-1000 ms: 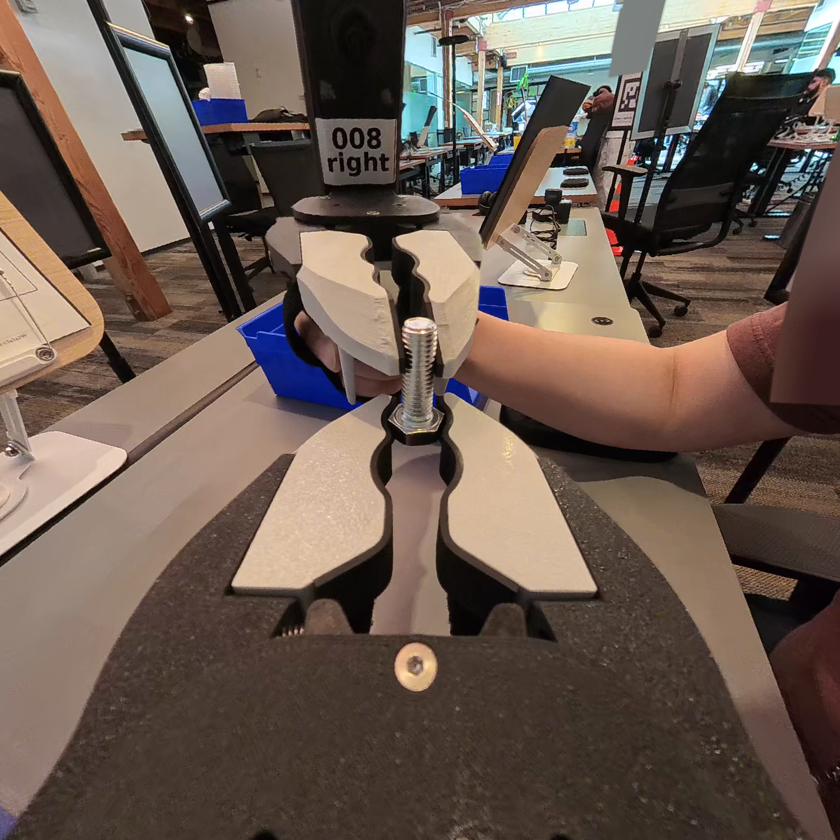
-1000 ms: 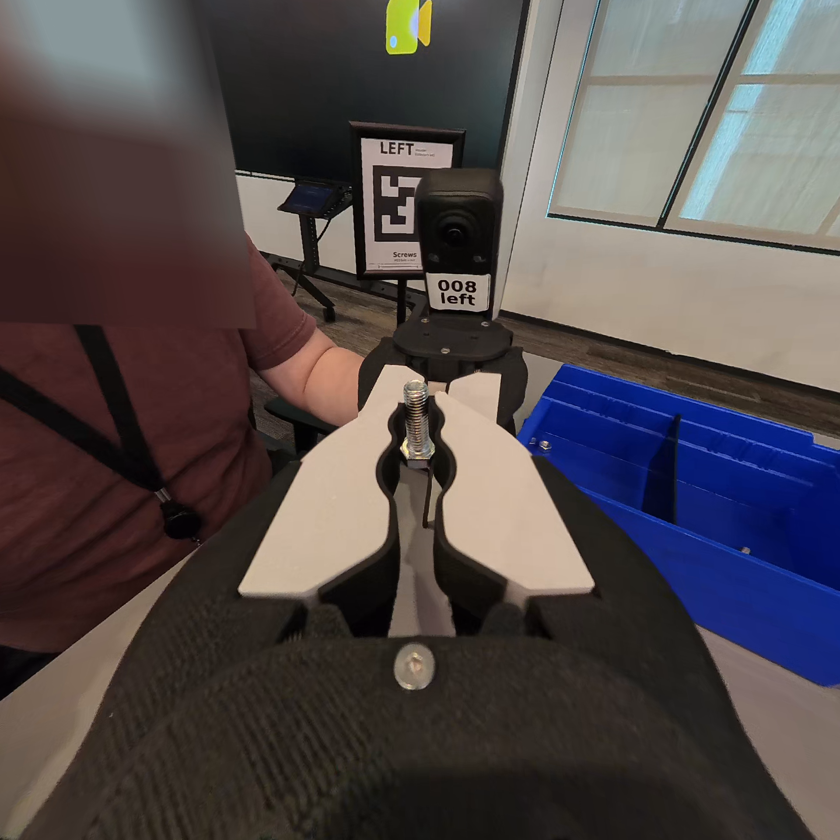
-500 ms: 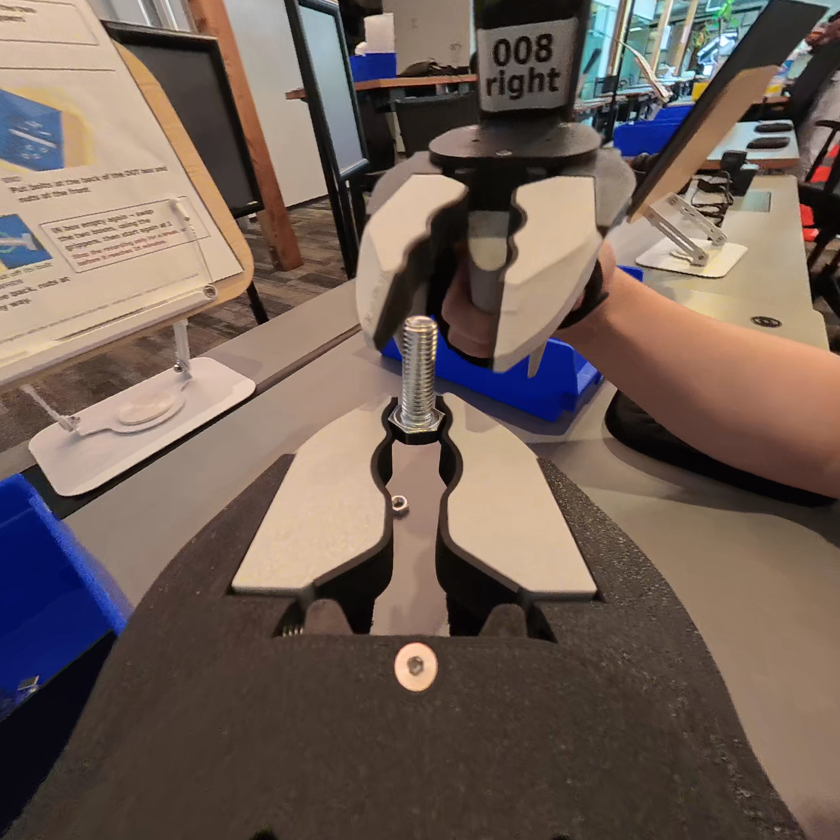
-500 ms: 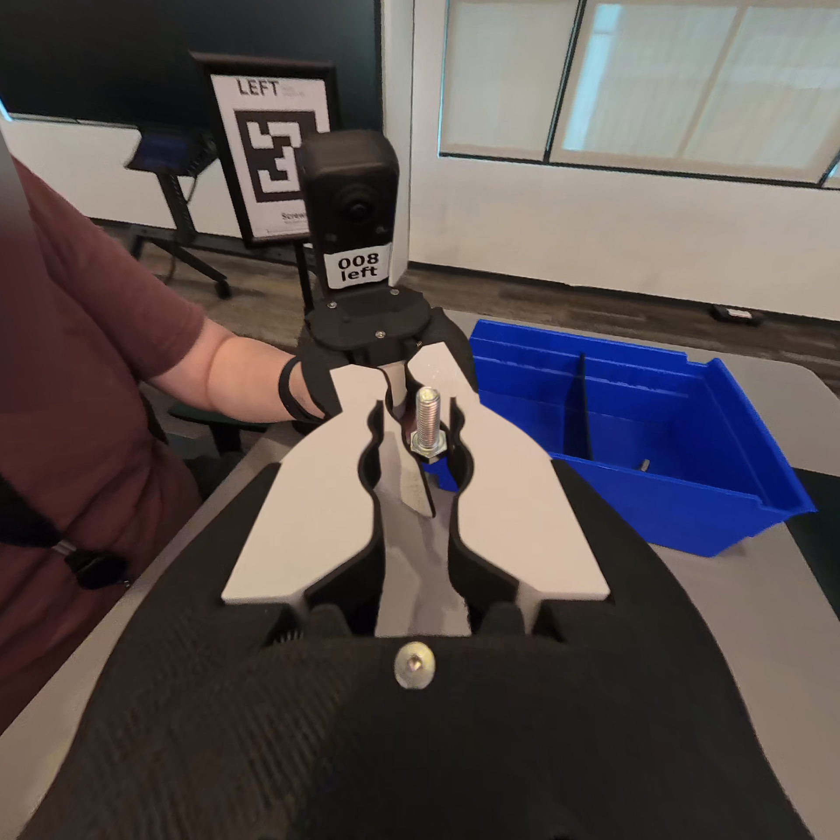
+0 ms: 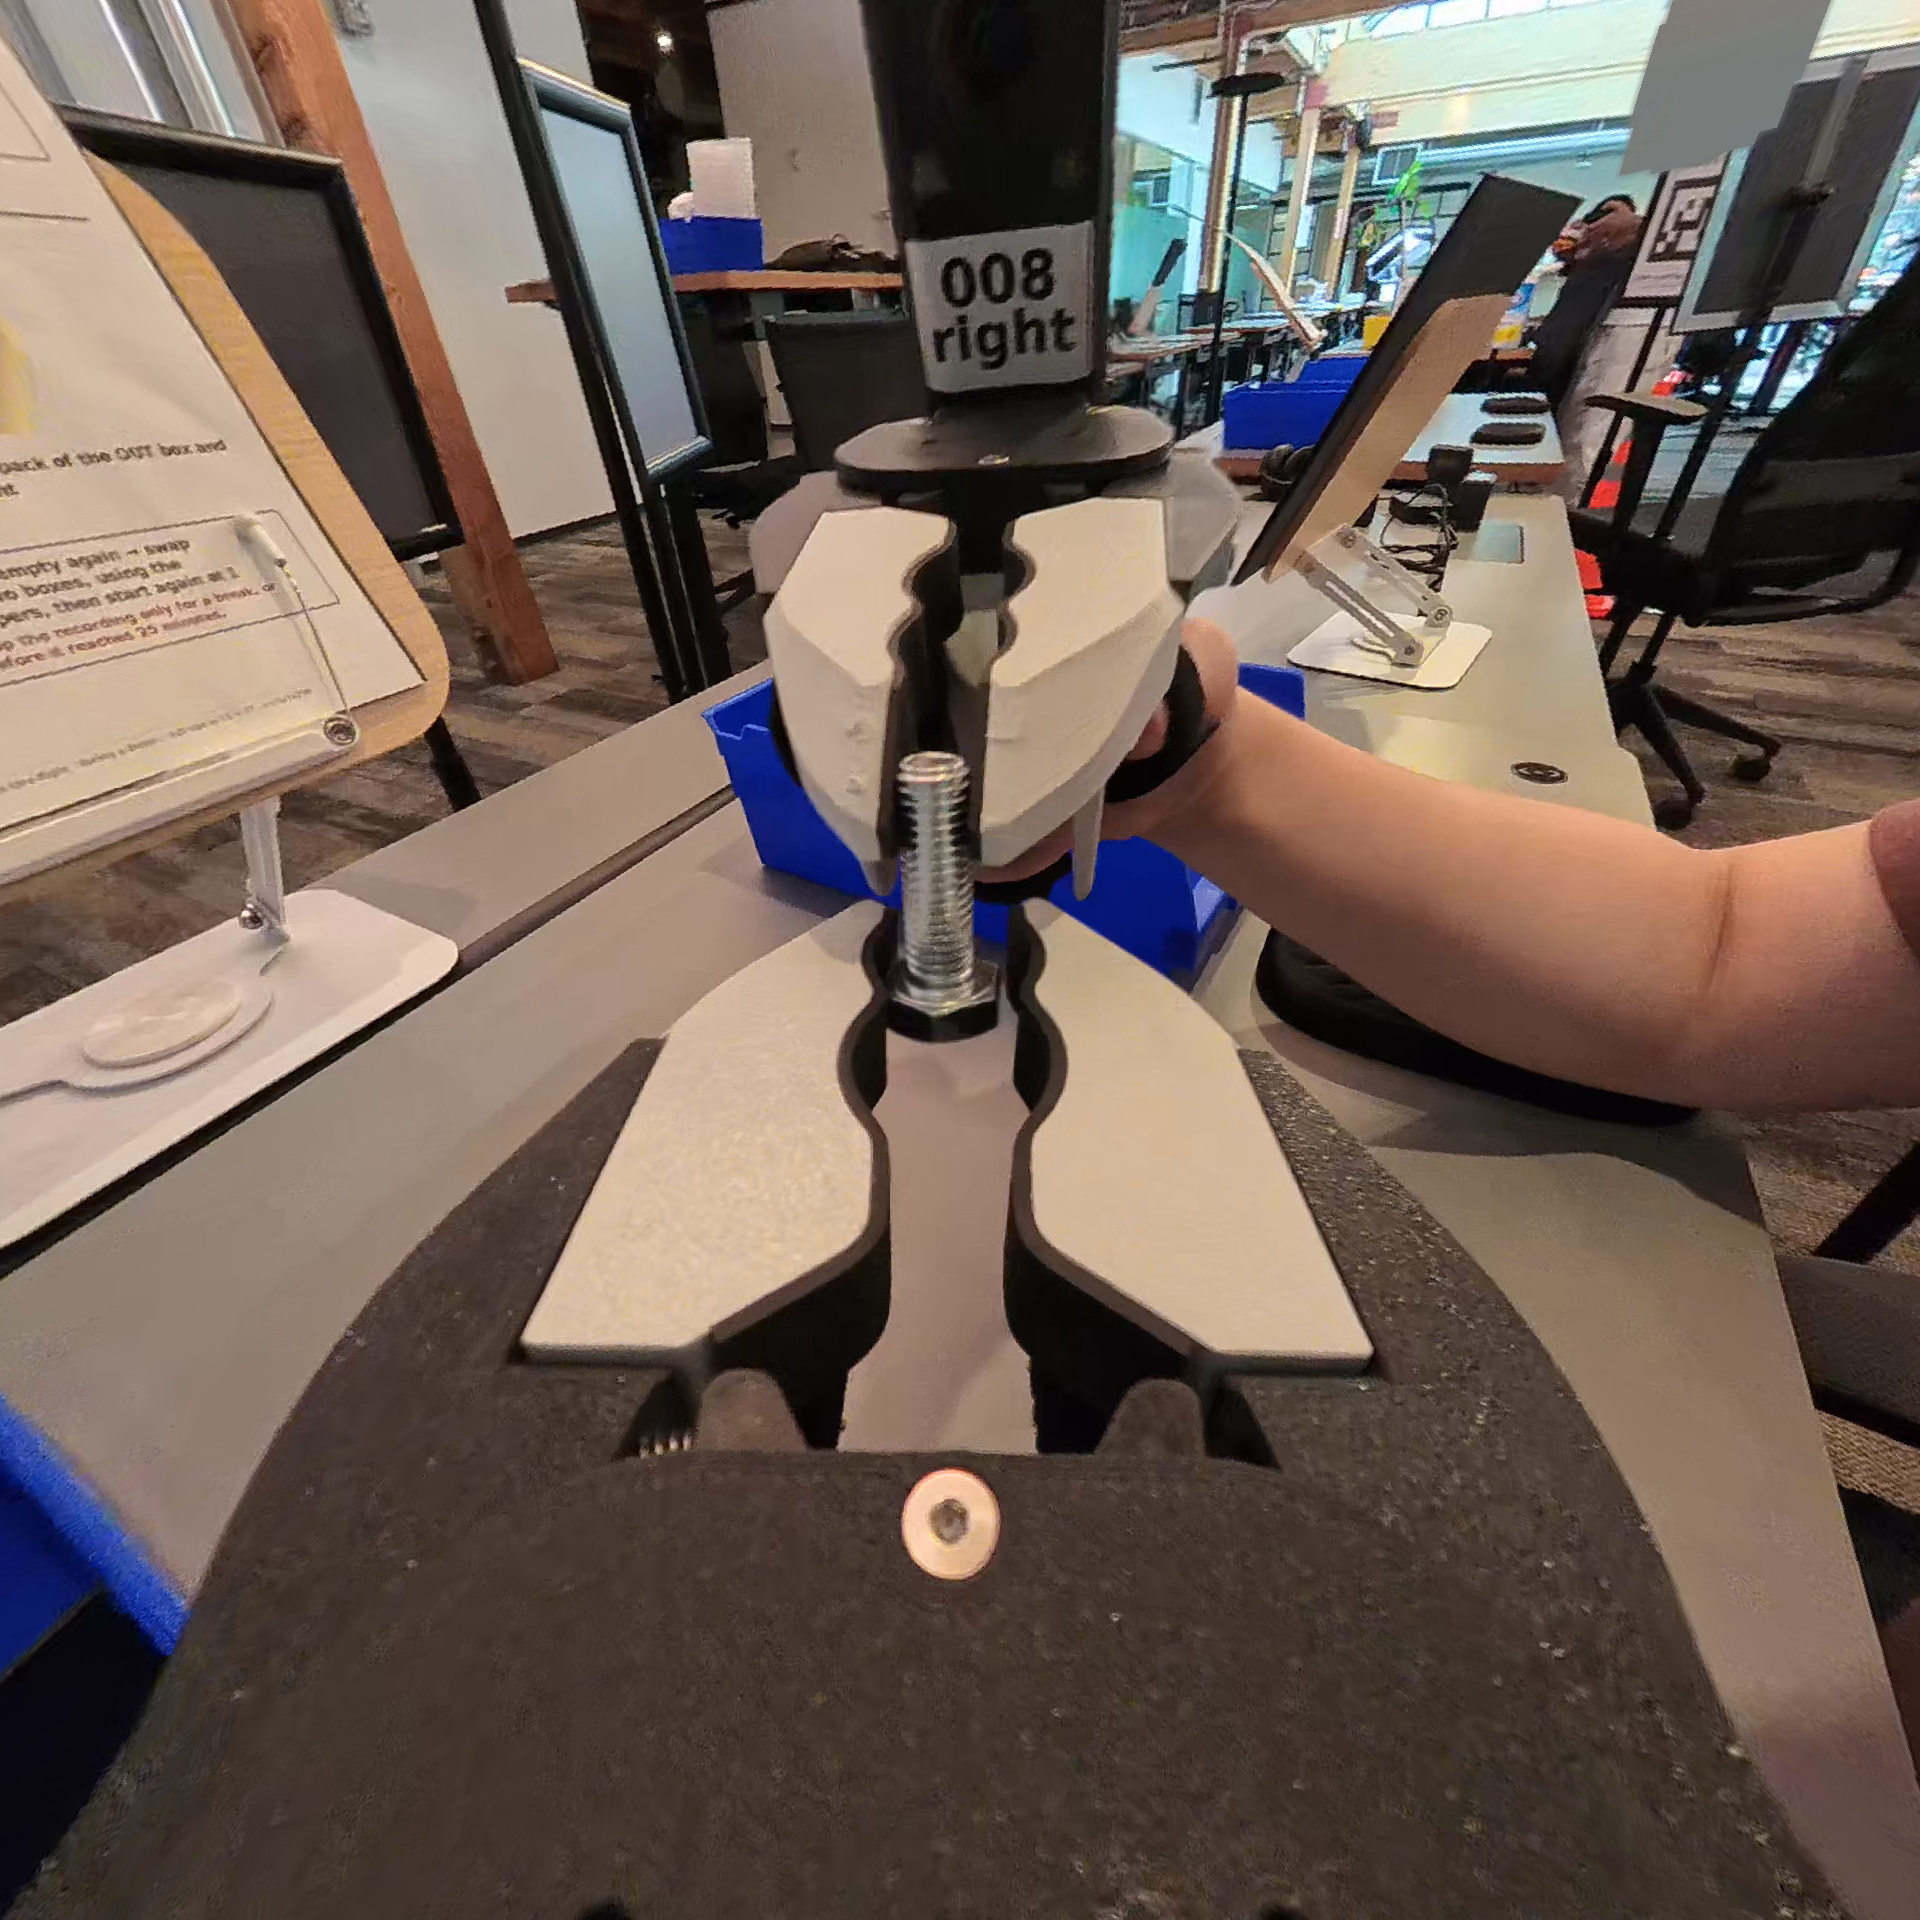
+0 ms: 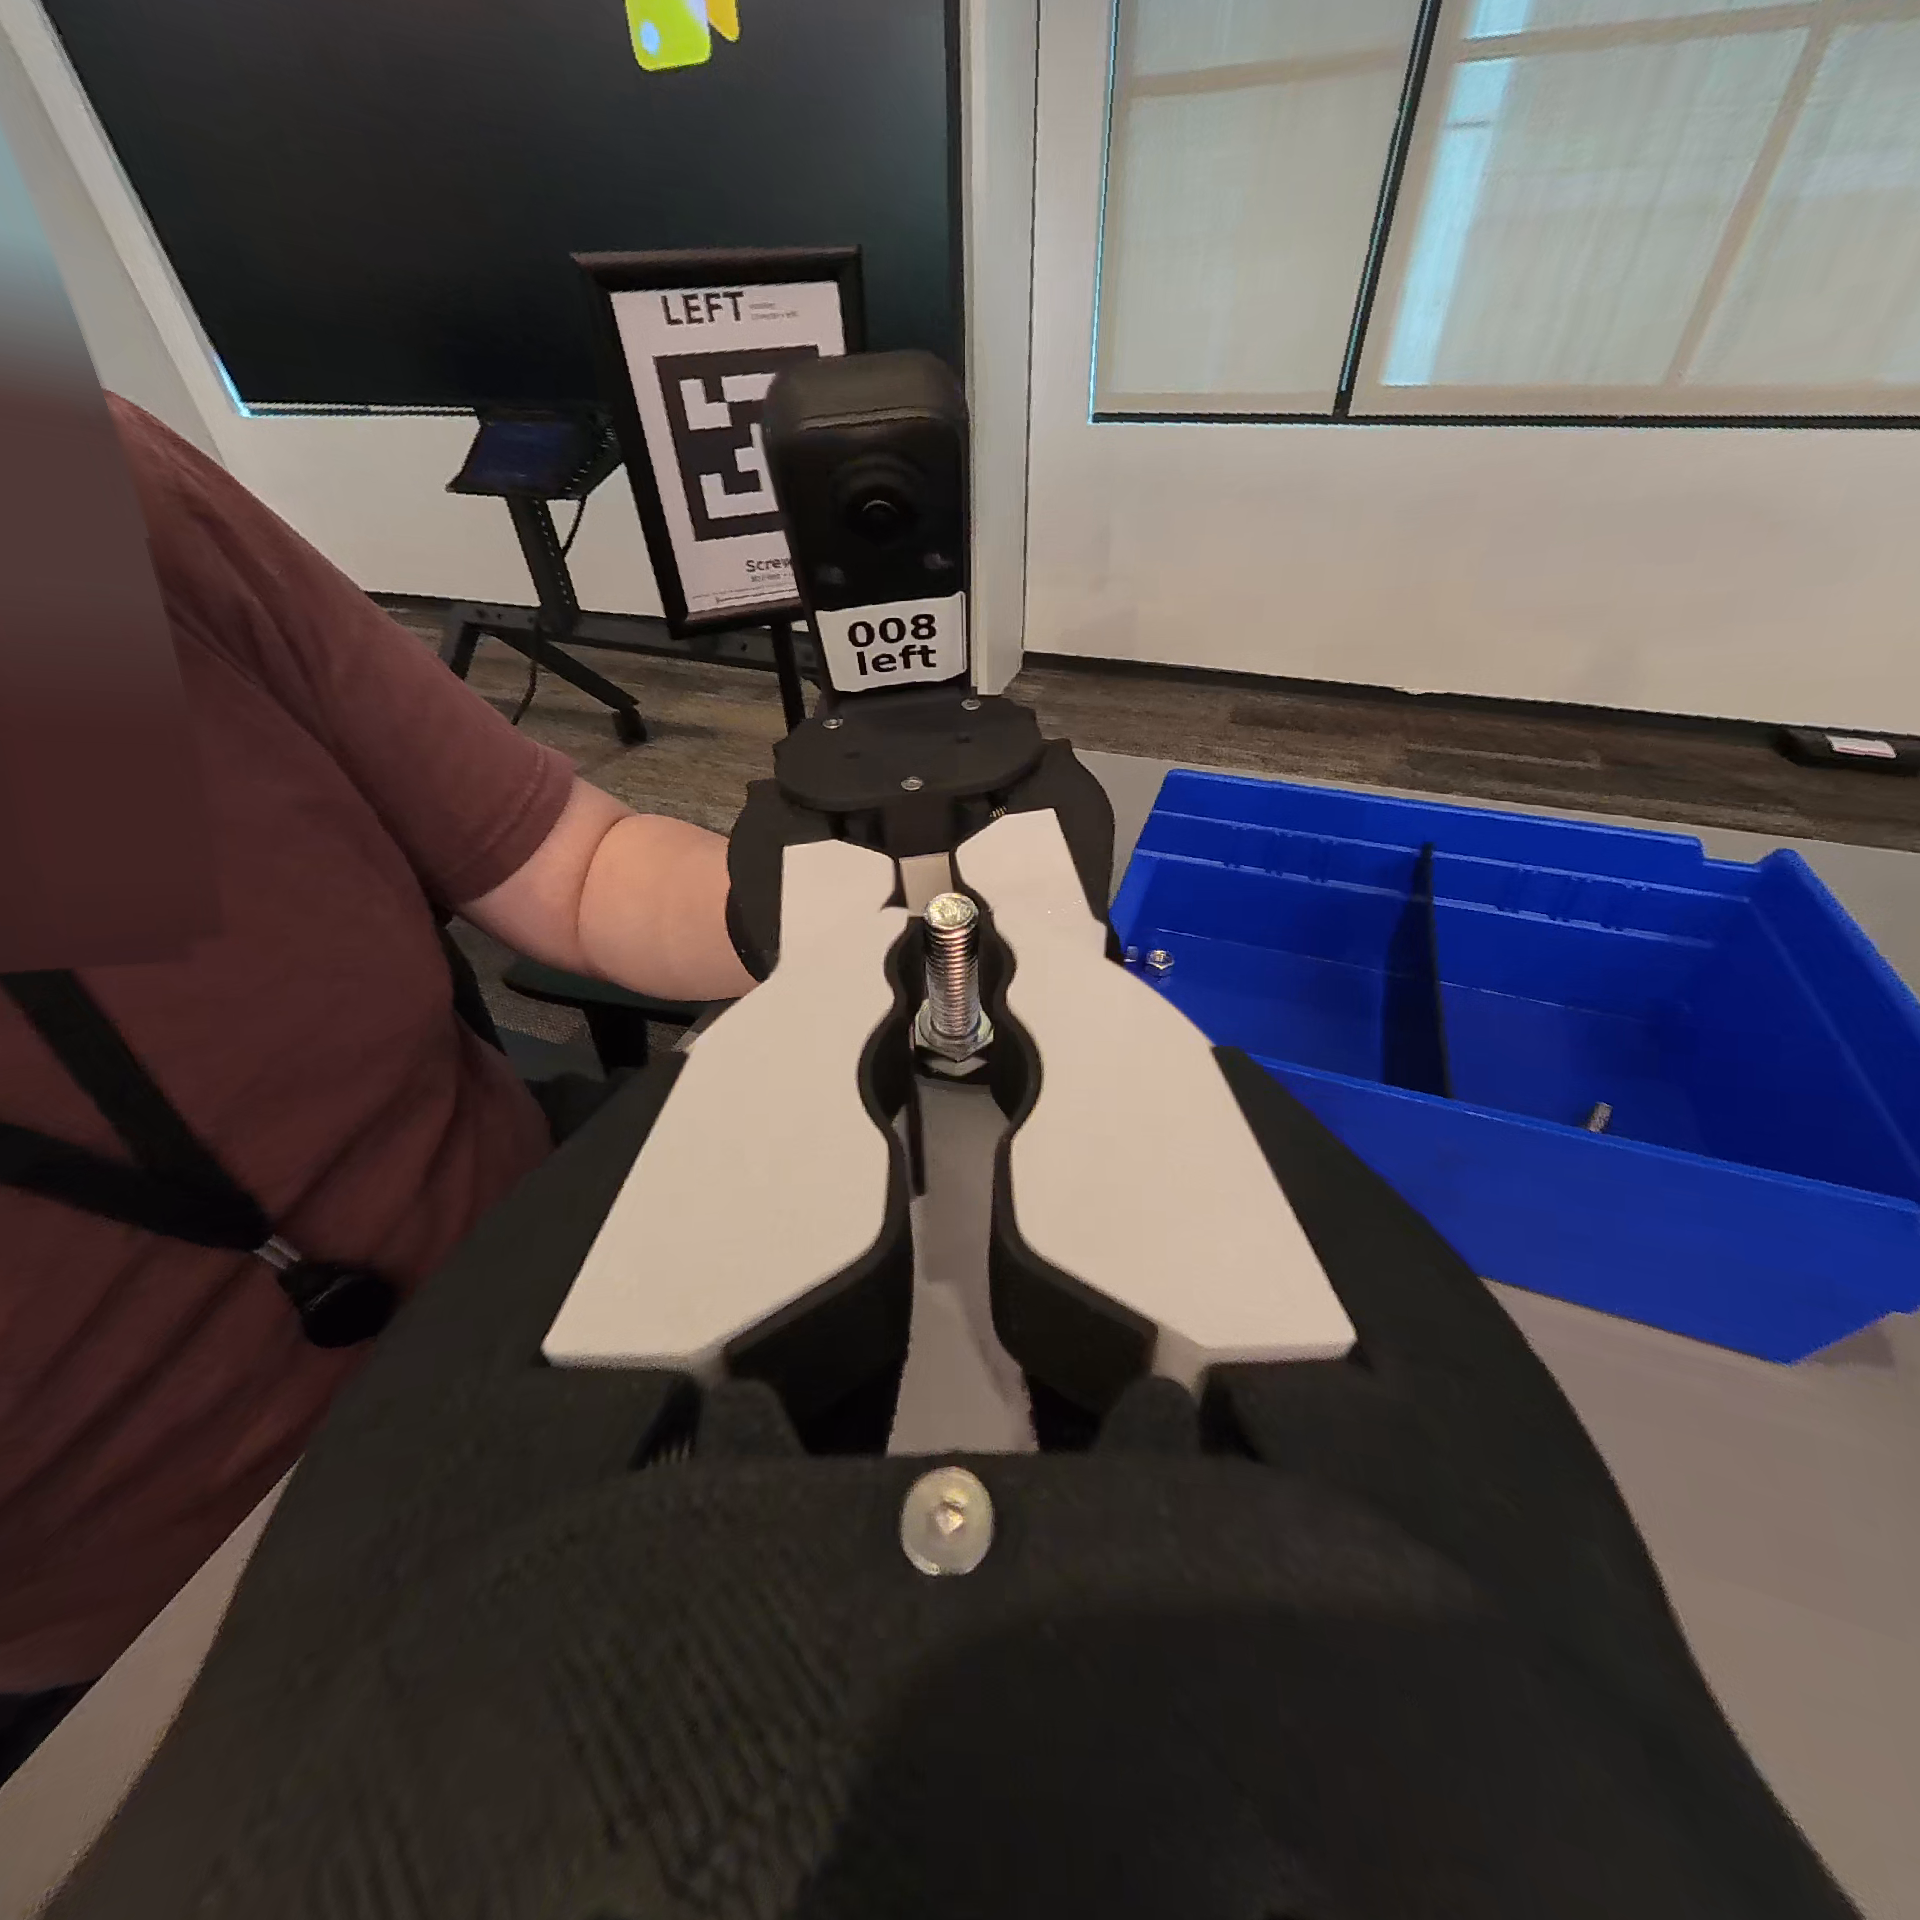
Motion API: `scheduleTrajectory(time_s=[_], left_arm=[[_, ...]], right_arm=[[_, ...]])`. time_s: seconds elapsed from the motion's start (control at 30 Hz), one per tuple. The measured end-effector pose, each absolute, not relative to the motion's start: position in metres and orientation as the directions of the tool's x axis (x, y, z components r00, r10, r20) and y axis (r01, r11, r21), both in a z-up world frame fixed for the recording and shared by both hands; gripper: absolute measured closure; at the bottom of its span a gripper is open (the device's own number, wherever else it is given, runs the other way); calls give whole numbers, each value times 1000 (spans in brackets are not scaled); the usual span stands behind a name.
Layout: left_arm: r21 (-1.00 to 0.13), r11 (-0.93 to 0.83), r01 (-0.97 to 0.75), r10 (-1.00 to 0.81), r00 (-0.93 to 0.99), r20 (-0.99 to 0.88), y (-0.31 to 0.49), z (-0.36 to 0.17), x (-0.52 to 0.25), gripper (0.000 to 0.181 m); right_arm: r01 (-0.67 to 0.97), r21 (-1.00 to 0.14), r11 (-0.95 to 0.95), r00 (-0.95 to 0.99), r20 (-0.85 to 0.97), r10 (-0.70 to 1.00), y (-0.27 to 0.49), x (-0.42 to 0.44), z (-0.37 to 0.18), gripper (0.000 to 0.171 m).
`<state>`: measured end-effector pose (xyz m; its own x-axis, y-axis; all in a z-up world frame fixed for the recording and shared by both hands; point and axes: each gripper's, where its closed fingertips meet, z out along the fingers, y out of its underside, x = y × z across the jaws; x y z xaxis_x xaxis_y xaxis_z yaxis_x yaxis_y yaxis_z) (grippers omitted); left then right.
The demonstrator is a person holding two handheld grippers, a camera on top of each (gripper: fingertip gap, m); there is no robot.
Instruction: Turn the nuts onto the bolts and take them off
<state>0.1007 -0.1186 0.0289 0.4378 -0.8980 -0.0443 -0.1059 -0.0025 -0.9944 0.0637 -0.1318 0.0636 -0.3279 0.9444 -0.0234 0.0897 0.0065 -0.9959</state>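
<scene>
Since half a second earlier, the right tongs (image 5: 940, 800) have come back over the bolt (image 5: 935, 894), their white fingers (image 5: 842, 686) drawn nearly together around the upper threads, where before they stood spread and off to one side; whether they actually pinch the shank cannot be told. Left tongs (image 5: 940, 997) are closed on the hexagonal head of the bolt, which sits in the rounded notch near the fingertips, the shank standing upright. In the right wrist view the bolt (image 6: 951, 977) rises between the right tongs (image 6: 951, 1049), with a nut (image 6: 953, 1034) low on the threads just above the head. Silver, bright and fully threaded, the bolt has a flat top end. Both tools meet above the grey desk (image 5: 520, 1039), close to its near edge by the person's maroon sleeve (image 6: 312, 831). One blue bin (image 6: 1558, 1039) with a dark divider lies just to the side, holding loose nuts (image 6: 1148, 961) in one corner; an instruction board (image 5: 156, 540) on a white stand occupies the desk on the other side. Bare desk surface remains between board and tools.
</scene>
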Motion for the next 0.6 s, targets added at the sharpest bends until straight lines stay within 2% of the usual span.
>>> scheduleTrajectory(time_s=[0.07, 0.6], left_arm=[[-994, 5, -111, -902, 429, -53, -120, 28, 102, 167], [-992, -7, -126, -918, 393, -44, -126, 25, 106, 166]], right_arm=[[86, -996, 6, -347, -24, 938, -134, 65, 63, 161], [76, -997, 29, -385, -3, 923, -140, 69, 64, 161]])
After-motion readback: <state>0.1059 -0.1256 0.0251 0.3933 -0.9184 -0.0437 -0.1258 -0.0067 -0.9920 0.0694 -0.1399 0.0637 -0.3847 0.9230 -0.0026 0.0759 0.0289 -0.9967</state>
